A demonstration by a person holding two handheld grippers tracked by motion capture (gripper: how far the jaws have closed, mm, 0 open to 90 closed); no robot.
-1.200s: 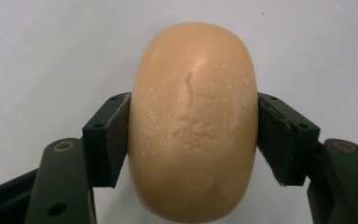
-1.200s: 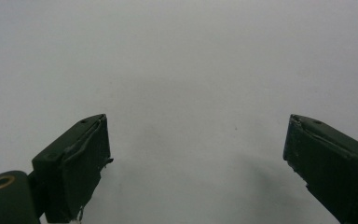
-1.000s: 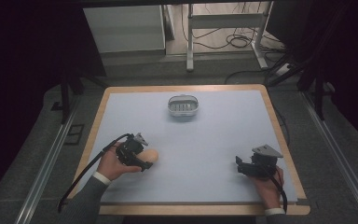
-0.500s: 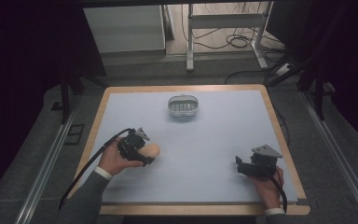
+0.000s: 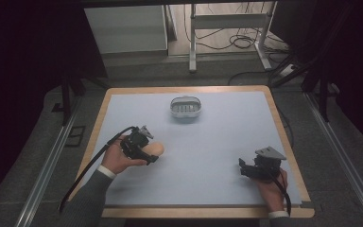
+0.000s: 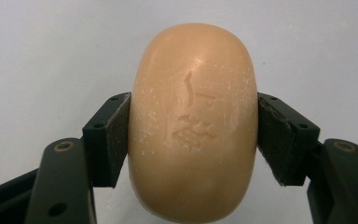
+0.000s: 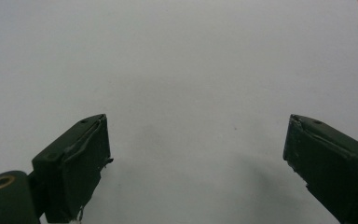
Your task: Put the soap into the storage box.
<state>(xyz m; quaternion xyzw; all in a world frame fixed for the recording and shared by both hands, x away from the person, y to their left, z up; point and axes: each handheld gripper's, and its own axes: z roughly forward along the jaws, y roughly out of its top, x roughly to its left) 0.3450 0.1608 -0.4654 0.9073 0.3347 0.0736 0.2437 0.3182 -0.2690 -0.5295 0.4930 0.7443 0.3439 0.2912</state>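
The left gripper (image 5: 147, 152) is pinching the soap bar (image 6: 193, 122), now lifting it toward the soap dish (image 5: 185, 107) (right gripper (image 7: 196, 168) idling, spread).

On the table (image 5: 217, 189), a dish (image 5: 185, 108) sat toward the far edge, near centre. A bar, probably soap (image 5: 154, 149), lay at near left, between the left gripper (image 5: 147, 153) jaws; the right gripper (image 5: 244, 169) was near right.
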